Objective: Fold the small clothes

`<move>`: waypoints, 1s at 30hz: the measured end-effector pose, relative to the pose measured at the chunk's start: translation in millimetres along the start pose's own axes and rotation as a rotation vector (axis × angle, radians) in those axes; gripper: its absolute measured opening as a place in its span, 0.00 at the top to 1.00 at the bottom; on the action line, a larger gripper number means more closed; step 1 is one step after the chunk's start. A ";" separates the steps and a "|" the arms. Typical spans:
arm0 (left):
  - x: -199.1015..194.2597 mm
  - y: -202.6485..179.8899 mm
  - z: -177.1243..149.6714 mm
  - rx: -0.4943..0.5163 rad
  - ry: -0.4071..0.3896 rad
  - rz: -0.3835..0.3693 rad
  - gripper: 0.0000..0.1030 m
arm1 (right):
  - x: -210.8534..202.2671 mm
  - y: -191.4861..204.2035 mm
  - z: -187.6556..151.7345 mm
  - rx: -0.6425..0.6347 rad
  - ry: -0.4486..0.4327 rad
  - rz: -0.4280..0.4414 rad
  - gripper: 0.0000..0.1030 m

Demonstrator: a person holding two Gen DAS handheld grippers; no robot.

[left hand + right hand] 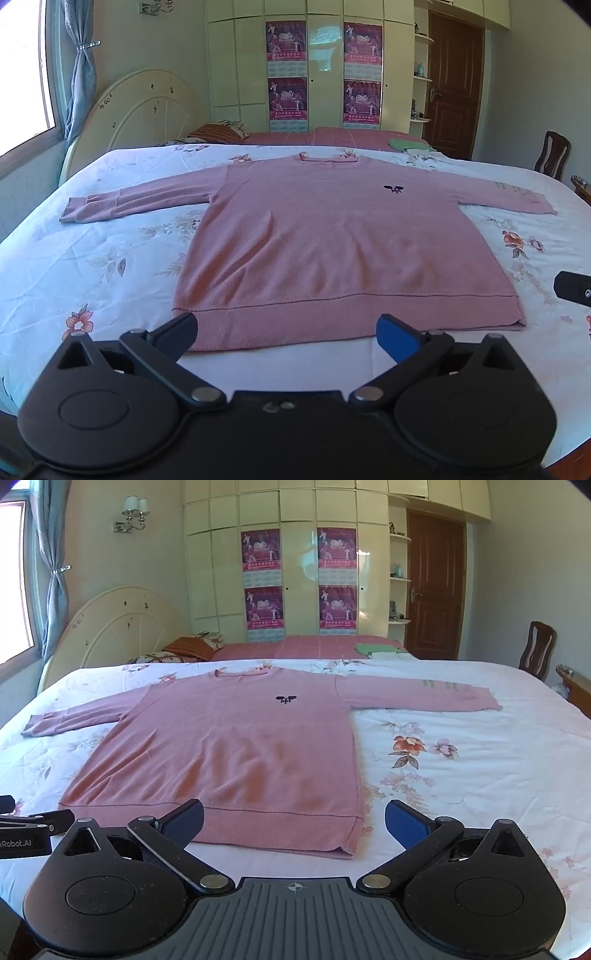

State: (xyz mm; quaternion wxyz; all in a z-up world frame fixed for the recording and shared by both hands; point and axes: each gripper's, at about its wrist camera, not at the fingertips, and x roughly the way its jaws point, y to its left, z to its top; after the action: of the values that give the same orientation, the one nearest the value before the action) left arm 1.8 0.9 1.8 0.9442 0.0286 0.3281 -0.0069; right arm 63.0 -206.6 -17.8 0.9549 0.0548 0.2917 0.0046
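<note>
A pink long-sleeved sweater (325,243) (236,749) lies flat on the floral bedsheet (103,258) (461,760), front up, both sleeves spread sideways and its ribbed hem nearest me. My left gripper (286,334) hangs open just short of the hem's middle, nothing between its fingers. My right gripper (293,823) is open too, above the hem's right corner, holding nothing. In the left wrist view a black part of the right gripper (572,293) shows at the right edge. Parts of the left gripper (26,830) show at the left edge of the right wrist view.
A second bed with a pink cover (314,646) stands behind, with a folded green garment (376,649) and pillows (192,646) on it. A cream headboard (110,635) is at the left, a wardrobe (295,565) and a brown door (432,587) behind, a wooden chair (537,650) at the right.
</note>
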 end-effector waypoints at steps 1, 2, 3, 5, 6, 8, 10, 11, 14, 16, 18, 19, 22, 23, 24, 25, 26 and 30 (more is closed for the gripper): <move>-2.3 -3.2 0.2 0.000 0.000 0.001 0.00 | 0.0 -0.2 0.1 0.000 0.000 -0.001 0.00; -3.1 -3.1 -0.6 -0.001 -0.001 0.001 0.00 | -0.1 -0.4 0.2 0.000 -0.001 -0.001 0.00; -3.2 -3.3 -0.4 0.000 -0.002 0.000 0.00 | 0.0 -0.7 0.3 0.000 -0.002 -0.002 0.00; 1.5 0.6 -1.6 0.003 -0.005 0.004 0.00 | -1.1 2.0 1.4 0.001 -0.005 -0.003 0.00; -0.6 0.2 -2.2 0.003 -0.006 0.005 0.00 | -1.2 2.4 1.3 0.001 -0.005 -0.004 0.00; -1.4 -0.1 -2.2 -0.001 -0.001 0.001 0.00 | -1.0 3.2 0.9 0.001 -0.004 -0.007 0.00; -0.8 1.2 -1.5 -0.005 0.002 -0.003 0.00 | 1.3 2.8 1.2 0.003 -0.002 -0.005 0.00; -0.9 1.0 -1.6 -0.007 0.001 -0.003 0.00 | 1.9 3.2 0.9 0.005 -0.001 -0.006 0.00; -1.0 0.7 -1.7 -0.005 0.002 0.000 0.00 | -1.6 -0.2 1.1 0.009 -0.001 -0.006 0.00; -0.9 1.0 -1.8 -0.007 0.001 0.000 0.00 | -1.3 0.0 1.8 0.008 -0.001 -0.008 0.00; -1.1 1.9 -1.9 -0.008 -0.002 0.001 0.00 | -2.3 -0.5 1.7 0.009 -0.005 -0.006 0.00; -0.8 2.6 -1.8 -0.011 -0.004 0.000 0.00 | -2.1 -0.4 2.0 0.008 -0.006 -0.006 0.00; -0.9 2.6 -2.1 -0.009 -0.006 0.001 0.00 | -3.9 1.3 2.6 0.005 -0.010 -0.005 0.00; -0.7 2.1 -2.3 -0.007 -0.006 0.001 0.00 | -4.7 1.8 2.4 0.004 -0.011 -0.006 0.00; -0.6 1.9 -2.5 -0.006 -0.009 0.002 0.00 | -4.6 1.8 2.4 0.005 -0.011 -0.005 0.00; -0.4 2.6 -2.6 -0.006 -0.010 0.003 0.00 | -4.6 2.0 2.4 0.004 -0.010 -0.005 0.00; -0.7 2.7 -2.6 -0.005 -0.013 0.004 0.00 | -4.5 2.7 2.3 0.005 -0.009 -0.006 0.00; 0.6 6.9 -2.4 -0.014 -0.016 0.001 0.00 | -3.3 5.5 2.8 0.002 -0.006 -0.006 0.00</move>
State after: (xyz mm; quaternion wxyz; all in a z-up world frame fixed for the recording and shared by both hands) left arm 0.9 7.9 -0.1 0.9470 0.0219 0.3205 -0.0041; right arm 62.0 -201.5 -13.0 0.9557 0.0549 0.2891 0.0011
